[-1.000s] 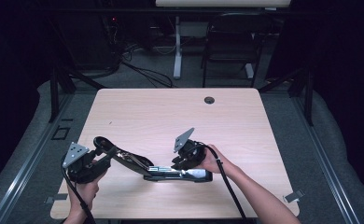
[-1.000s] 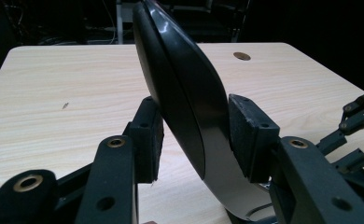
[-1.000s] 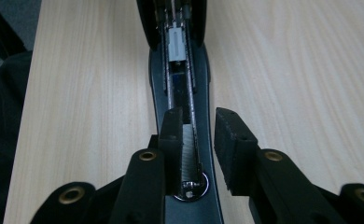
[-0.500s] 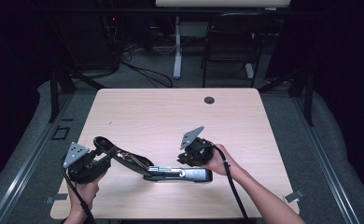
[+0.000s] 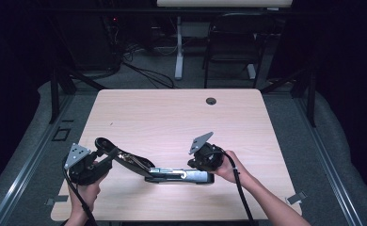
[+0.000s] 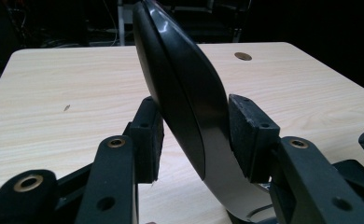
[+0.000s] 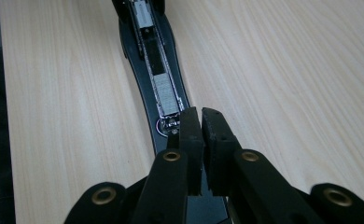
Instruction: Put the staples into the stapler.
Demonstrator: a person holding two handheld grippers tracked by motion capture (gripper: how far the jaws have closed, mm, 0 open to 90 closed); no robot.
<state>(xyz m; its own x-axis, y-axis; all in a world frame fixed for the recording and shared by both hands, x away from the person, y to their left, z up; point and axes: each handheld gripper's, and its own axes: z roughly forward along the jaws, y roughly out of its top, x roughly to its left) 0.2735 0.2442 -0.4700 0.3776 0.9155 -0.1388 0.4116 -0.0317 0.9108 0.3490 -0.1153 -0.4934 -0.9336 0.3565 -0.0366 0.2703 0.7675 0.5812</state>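
Stapler [image 6: 180,93]: glossy, smooth black plastic cover, bright metal staple channel. Table [image 5: 172,117]: pale matt wood grain. Fingers [image 6: 252,135]: matt black pads.

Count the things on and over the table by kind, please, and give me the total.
Stapler, lying opened on the table: 1
Grippers, the left gripper shut on the stapler's lid and the right gripper shut over its base: 2
Total: 3

The left gripper [image 5: 93,162], held low at the near left, has its pads [image 6: 248,135] clamped on a black curved part; the right gripper [image 7: 201,122], fist-held near centre, has just been closing, jaws together and empty.
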